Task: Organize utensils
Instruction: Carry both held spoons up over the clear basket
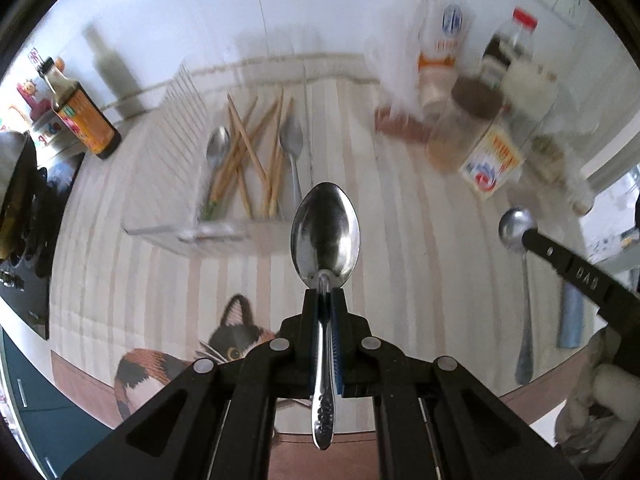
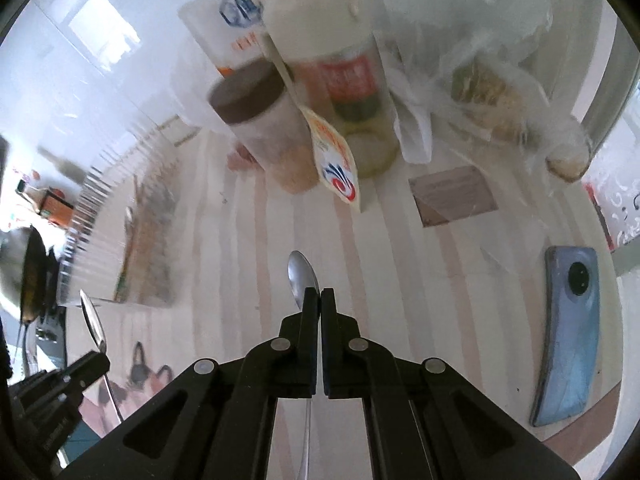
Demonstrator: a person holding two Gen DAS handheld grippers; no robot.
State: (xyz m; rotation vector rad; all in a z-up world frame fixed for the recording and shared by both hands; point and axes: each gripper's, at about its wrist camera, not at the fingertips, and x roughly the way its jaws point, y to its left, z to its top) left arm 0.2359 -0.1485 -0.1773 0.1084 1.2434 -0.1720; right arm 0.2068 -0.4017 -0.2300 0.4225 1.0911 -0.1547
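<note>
My left gripper (image 1: 325, 294) is shut on the neck of a steel spoon (image 1: 326, 232), bowl forward and handle trailing back between the fingers, lifted above the striped mat. Beyond it a clear plastic tray (image 1: 208, 234) holds wooden chopsticks (image 1: 244, 148) and two spoons (image 1: 292, 140). My right gripper (image 2: 320, 294) is shut on a second spoon (image 2: 302, 276), its handle hanging below the fingers. That right gripper (image 1: 528, 236) shows at the right edge of the left wrist view with its spoon (image 1: 516, 226). In the right wrist view the left gripper (image 2: 102, 360) and its spoon (image 2: 94, 328) show at lower left.
A soy sauce bottle (image 1: 80, 116) stands at the back left beside a stove with a pan (image 1: 16, 184). Jars, bottles and packets (image 2: 260, 120) crowd the back. A blue phone (image 2: 568, 332) and a brown card (image 2: 456, 196) lie to the right. A cat picture (image 1: 232, 340) marks the mat's near edge.
</note>
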